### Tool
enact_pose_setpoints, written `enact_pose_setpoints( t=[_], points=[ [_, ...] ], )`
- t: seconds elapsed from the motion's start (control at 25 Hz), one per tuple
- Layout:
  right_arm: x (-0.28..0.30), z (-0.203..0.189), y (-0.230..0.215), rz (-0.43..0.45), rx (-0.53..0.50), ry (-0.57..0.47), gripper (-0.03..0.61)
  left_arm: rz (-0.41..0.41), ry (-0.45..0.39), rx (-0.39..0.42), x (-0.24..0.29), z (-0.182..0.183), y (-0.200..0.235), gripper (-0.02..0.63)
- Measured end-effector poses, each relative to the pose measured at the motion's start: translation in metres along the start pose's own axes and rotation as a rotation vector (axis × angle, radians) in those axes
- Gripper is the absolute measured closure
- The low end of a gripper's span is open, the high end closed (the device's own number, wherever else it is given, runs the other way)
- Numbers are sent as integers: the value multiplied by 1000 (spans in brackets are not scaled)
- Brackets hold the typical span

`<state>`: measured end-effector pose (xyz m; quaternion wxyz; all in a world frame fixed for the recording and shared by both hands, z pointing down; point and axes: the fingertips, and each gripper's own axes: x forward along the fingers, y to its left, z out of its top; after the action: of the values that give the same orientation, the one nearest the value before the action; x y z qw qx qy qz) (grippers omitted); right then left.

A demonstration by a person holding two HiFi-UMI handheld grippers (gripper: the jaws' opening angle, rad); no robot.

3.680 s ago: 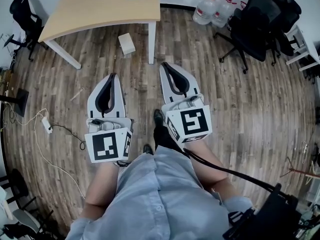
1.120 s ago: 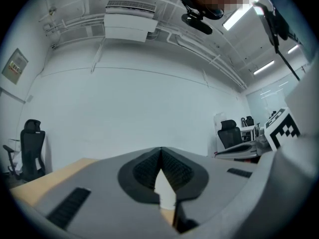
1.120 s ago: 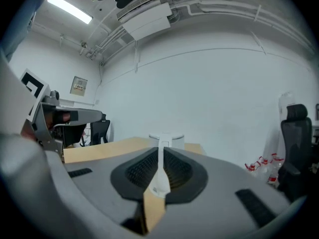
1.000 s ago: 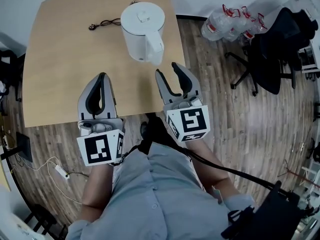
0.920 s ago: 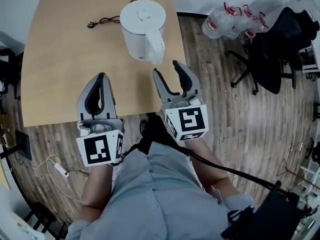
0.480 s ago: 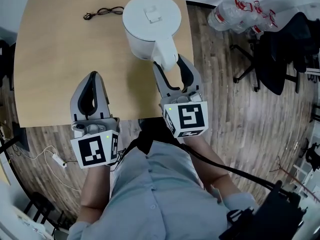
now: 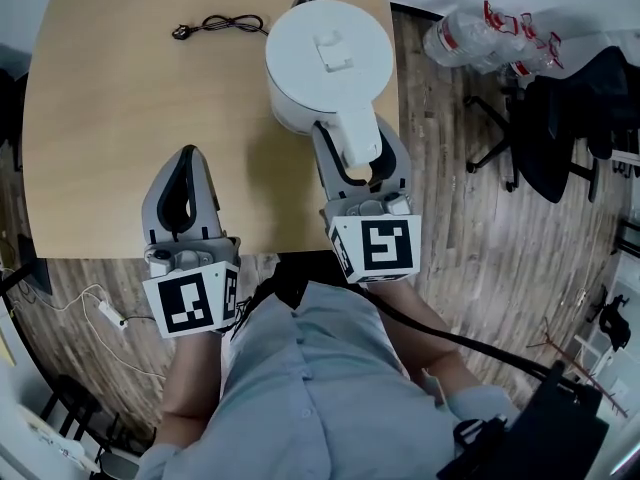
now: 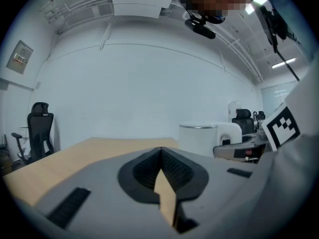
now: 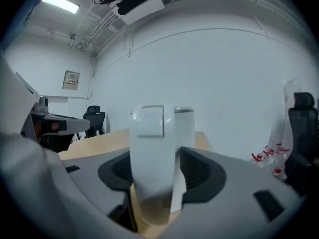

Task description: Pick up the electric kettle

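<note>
Wood-plank floor surrounds a pale desk, and the white electric kettle stands upright on it close to the right edge, toward the far right corner, lid shut, its handle pointing at the near edge. The right hand-held gripper has that handle between its jaws, which are opening and stand wide. The pads flank the handle on both sides and do not look to be pressing on it, so nothing is gripped yet. The step in hand looks like seating the grip. It would go best with the handle centred and deep between the pads, the jaws closed firmly on its upper part, then a straight lift with the body kept upright. A sideways nudge could slide the kettle over the right edge. The left hand-held gripper hovers over the desk near the near edge, jaws together and empty, well apart from the kettle. A black cable lies by the far edge.
</note>
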<state>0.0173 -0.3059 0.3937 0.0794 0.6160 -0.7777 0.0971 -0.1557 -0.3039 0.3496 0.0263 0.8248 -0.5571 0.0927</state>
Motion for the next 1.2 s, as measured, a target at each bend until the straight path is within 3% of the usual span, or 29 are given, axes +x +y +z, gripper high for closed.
enact_pose_setpoints(
  t=[0.24, 0.44, 0.56, 1.2],
  points=[
    [0, 0, 1, -11, 0, 22, 344, -8, -8, -5, 3, 3, -1, 614],
    [1, 2, -3, -24, 0, 21, 390, -9, -21, -1, -1, 7, -5, 614],
    [5, 6, -4, -35, 1, 3, 430, 0, -28, 4, -4, 10, -3, 614],
    [42, 50, -20, 8, 19, -138, 474, 112, -68, 28, -30, 27, 30, 614]
  ],
)
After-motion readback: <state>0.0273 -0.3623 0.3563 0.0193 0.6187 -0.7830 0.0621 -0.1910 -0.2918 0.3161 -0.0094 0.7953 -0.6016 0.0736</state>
